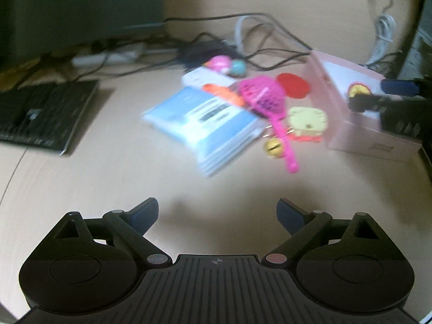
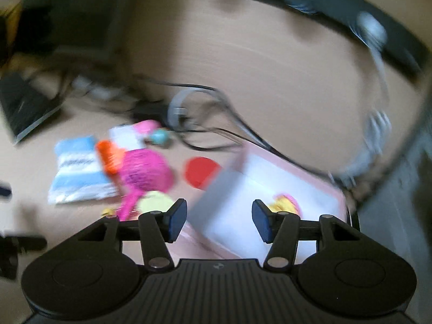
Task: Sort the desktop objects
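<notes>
On the desk (image 1: 81,178), a pink racket (image 1: 266,100) lies across the right edge of the blue booklet (image 1: 199,124); its long axis runs diagonally, head toward the cables (image 1: 259,29), handle toward the left gripper (image 1: 217,216). Yellow cat toy (image 1: 307,121) just right of racket, red disc (image 1: 294,85) behind it. Pink box (image 1: 351,113) further right. Left gripper wide, empty. Right gripper (image 2: 219,221) wide, empty, over the box. Views blurred.

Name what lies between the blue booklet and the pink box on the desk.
In the left wrist view, a pink mesh paddle, a yellow cat-face toy and a red disc lie between blue booklet and pink box.
</notes>
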A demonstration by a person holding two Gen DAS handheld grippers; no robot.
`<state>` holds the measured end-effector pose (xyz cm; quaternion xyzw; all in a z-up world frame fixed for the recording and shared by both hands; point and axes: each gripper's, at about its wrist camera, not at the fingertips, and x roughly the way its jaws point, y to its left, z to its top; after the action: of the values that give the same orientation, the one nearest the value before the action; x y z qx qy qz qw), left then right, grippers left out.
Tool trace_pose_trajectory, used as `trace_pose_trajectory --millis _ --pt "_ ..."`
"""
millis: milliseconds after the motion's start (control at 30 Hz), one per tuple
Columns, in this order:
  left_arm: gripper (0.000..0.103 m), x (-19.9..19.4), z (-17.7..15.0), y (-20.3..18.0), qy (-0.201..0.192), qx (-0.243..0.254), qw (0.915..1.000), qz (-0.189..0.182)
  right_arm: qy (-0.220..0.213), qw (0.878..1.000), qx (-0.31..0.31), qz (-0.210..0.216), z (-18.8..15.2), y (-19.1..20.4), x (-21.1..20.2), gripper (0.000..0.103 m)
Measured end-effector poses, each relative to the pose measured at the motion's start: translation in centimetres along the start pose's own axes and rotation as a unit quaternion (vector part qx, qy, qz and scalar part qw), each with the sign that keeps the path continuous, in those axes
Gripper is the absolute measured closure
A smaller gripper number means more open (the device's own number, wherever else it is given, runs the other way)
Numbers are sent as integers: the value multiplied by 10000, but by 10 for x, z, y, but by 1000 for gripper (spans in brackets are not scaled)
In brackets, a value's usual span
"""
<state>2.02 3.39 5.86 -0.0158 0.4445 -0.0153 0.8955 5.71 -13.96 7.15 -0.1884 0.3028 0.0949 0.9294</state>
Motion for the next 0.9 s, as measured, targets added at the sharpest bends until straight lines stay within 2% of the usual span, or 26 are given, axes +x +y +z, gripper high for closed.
trace_pose_trajectory --millis 100,167,233,333,467,567,733,833,900 --pt "4 -9 -9 19 -29 -34 10000 33 144 9992 -346 147 5 37 12 60" --pt "3 -15 -14 29 -59 -29 10000 64 256 9991 -341 12 12 50 26 68" --pt "3 -21 -18 39 -54 -30 9999 93 313 9984 -377 -282 20 59 43 70" --pt "3 -28 -24 55 -105 -32 9999 98 381 9928 -784 -817 23 74 73 70" --pt "3 -34 -29 69 -121 -62 9998 130 555 9883 -987 -1020 17 81 94 74" --pt "2 -33 -30 76 -94 -87 9999 112 632 9927 -747 -709 15 82 78 75" --pt "2 -20 -27 71 -33 20 10000 -80 1005 9943 -310 193 -15 87 40 75" --pt "2 -8 -24 60 52 183 9995 -234 955 9934 -9 639 -33 83 12 74" --pt "2 -1 -20 51 98 293 9990 -313 788 9949 115 617 -37 76 -4 74"
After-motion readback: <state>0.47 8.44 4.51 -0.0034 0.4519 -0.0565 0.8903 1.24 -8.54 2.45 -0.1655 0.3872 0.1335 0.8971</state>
